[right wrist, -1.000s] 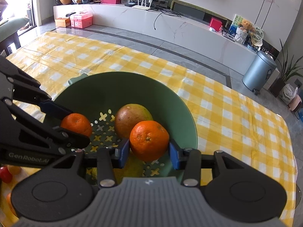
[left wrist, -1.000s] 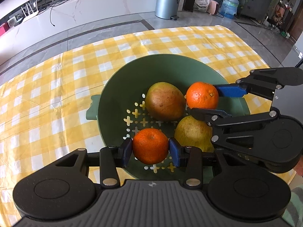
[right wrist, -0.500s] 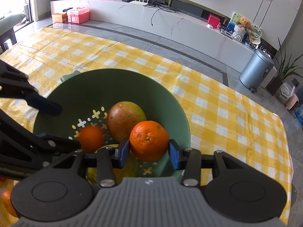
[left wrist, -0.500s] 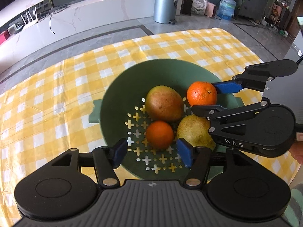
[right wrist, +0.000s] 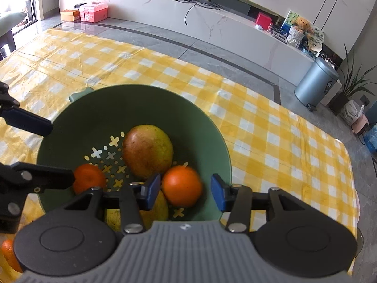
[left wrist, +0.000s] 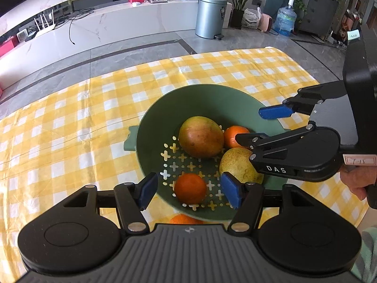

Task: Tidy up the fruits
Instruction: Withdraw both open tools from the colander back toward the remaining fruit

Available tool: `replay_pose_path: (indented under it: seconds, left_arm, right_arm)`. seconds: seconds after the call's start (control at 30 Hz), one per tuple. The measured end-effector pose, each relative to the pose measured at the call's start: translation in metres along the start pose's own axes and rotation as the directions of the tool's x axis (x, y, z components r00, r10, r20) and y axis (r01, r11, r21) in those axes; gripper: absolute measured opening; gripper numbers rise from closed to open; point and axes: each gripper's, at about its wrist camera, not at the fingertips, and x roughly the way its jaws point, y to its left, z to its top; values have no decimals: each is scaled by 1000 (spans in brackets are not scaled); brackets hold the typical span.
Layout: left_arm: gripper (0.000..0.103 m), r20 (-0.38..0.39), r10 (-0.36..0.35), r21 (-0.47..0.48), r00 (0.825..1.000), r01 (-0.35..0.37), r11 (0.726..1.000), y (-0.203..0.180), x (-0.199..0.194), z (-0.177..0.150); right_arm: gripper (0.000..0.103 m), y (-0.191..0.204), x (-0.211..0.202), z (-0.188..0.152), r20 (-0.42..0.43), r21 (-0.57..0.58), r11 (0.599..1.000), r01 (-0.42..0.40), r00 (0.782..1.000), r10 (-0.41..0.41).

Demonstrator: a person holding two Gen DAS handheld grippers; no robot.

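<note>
A green colander bowl [left wrist: 165, 108] [right wrist: 99, 108] stands on the yellow checked tablecloth. In it lie a mango [left wrist: 200, 136] [right wrist: 147, 151], a yellow-green pear [left wrist: 235, 165] [right wrist: 113, 219] and two oranges: one near me [left wrist: 190, 188] [right wrist: 88, 181], one by the far side [left wrist: 233, 136] [right wrist: 181, 186]. My left gripper [left wrist: 189, 192] is open and empty, raised above the near orange. My right gripper [right wrist: 186, 189] [left wrist: 254, 127] is open and empty above the other orange.
Another orange [left wrist: 185, 219] lies on the cloth just outside the bowl's near rim, and one shows at the lower left of the right wrist view [right wrist: 9, 254]. The table's edges are near on the right. A bin [left wrist: 211, 16] stands on the floor beyond.
Both grippers opened and let their oranges drop into the bowl. Both grippers then drew back and up from the bowl.
</note>
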Motion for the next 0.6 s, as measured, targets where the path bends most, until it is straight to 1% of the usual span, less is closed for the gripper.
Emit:
replay_pose_path:
  seconds: [0.03,0.2,0.33,0.43,0.6]
  left_arm:
    - [73,3,0,-3,1000,0,1000,0,-2,-1]
    - [73,43,-5,-34,999,6,999,2,-21,-8]
    - [73,86,2,-54,996,3,999,3,-41,-15]
    - [74,117,6,-60,993,1,998,1,-56,-21]
    - [74,163,14,-40,987,-8,999,-5,-81,-31]
  right_arm:
    - [53,0,-2,0,5,4,1000,2,1000,-2]
    - [54,4,-19,1,37,13,1000,2,999,-3]
    - [61,10,-40,-5,84,33,999,10,996,-13]
    - [61,16,-61,-12,128,65,998,5,992,-13]
    - [62,25,-93,-28,192,137,990,-22,981,-5]
